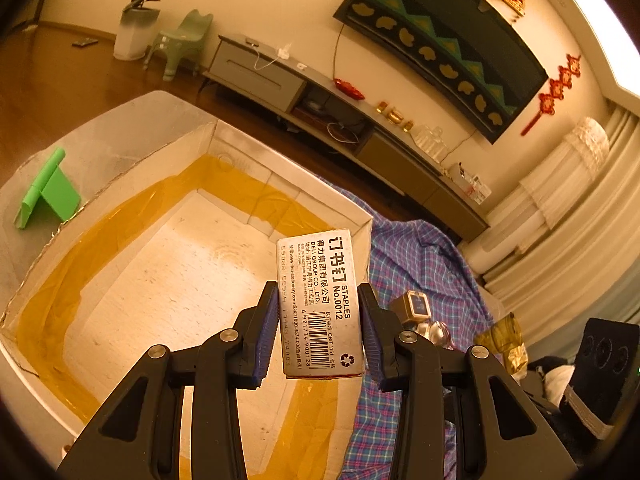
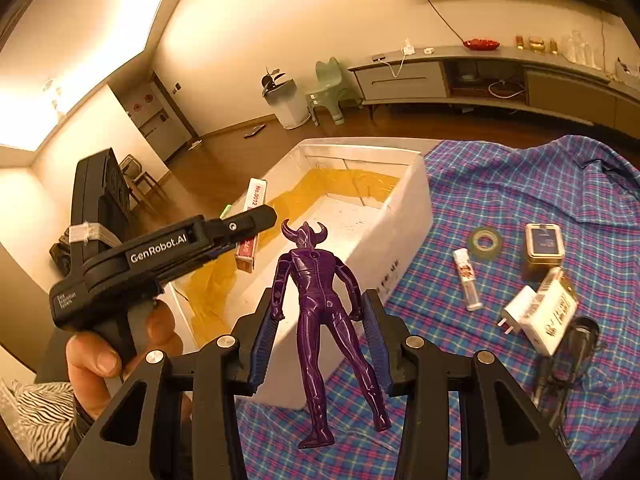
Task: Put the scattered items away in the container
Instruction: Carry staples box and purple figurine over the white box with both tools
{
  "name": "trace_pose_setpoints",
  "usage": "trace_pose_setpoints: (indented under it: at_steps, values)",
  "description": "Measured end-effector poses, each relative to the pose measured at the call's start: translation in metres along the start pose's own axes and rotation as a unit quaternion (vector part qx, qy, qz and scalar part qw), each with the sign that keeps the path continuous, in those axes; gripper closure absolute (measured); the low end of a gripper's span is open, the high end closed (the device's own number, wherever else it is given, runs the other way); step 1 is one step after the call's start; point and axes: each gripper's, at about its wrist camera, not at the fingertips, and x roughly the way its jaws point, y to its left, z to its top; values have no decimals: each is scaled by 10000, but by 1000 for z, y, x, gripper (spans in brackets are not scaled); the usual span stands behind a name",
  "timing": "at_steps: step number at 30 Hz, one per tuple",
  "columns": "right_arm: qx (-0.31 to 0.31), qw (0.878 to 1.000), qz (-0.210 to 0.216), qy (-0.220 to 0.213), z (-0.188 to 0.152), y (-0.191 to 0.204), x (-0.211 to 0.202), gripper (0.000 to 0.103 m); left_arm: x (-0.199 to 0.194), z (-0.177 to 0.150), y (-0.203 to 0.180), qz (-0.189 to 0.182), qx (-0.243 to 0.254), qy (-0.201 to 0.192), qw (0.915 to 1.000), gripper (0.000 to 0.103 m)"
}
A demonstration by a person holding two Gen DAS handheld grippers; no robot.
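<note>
My left gripper [image 1: 319, 320] is shut on a staples box [image 1: 320, 304] and holds it above the white foam box [image 1: 120, 280], near its right wall. The foam box has a white floor ringed with yellow tape. In the right wrist view the left gripper [image 2: 256, 220] hangs over the foam box [image 2: 404, 216] with the staples box [image 2: 250, 228] in it. My right gripper [image 2: 320, 336] is shut on a purple horned figure [image 2: 320, 312], held by its arms above the foam box's near corner.
On the blue plaid cloth [image 2: 500, 184] lie a tape roll [image 2: 485, 241], a small tube [image 2: 467, 279], a gold tin [image 2: 544, 249], a white charger plug [image 2: 520, 312], a white pack [image 2: 554, 320] and a dark object [image 2: 568, 360]. A green stand [image 1: 48, 192] sits beyond the box.
</note>
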Motion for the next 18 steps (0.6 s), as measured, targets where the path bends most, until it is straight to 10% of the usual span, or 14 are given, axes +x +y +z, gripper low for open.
trace_pose_setpoints:
  at_steps: [18]
  values:
    - [160, 9991, 287, 266, 45, 4, 47, 59, 11, 18, 24, 175, -472, 7, 9987, 63]
